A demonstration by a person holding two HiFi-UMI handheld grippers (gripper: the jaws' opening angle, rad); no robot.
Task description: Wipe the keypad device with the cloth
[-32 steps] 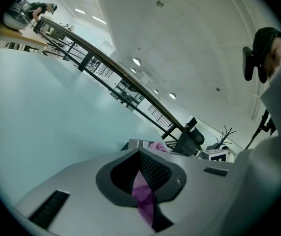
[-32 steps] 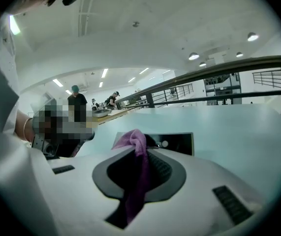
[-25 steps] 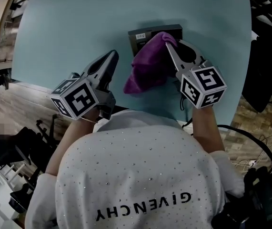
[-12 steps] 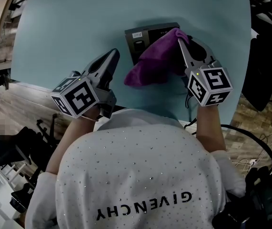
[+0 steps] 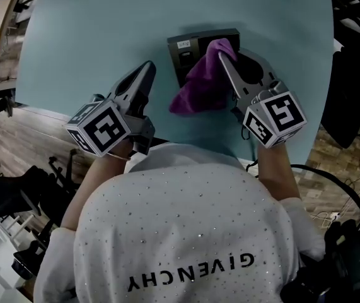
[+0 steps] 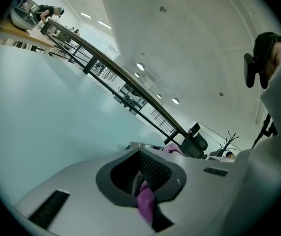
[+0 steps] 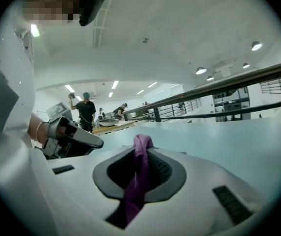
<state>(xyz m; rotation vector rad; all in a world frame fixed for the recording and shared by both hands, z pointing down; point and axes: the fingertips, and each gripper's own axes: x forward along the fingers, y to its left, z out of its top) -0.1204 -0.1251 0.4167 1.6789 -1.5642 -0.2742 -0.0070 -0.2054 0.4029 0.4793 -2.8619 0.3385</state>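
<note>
Keypad device (image 5: pixel 189 48) sits at the far middle of the teal desk (image 5: pixel 104 36). It is a dark flat box whose long axis runs left to right, with a pale label at its far left corner; its keys are too small to make out. The purple cloth (image 5: pixel 200 84) covers its right half and trails off the near edge onto the desk. The right claw (image 5: pixel 220 54) is pinching 1 fold of that cloth, and its tips sit over the device's right part, so this hand is the nearer of the 2. The bare part of the device lies left of those tips, so the next stroke probably has to drag leftward along the long axis. The left claw (image 5: pixel 147 68) lies near and left of the device, apart from it, jaws pressed together. A small purple sliver shows in its slot, and I cannot tell what it is.
</note>
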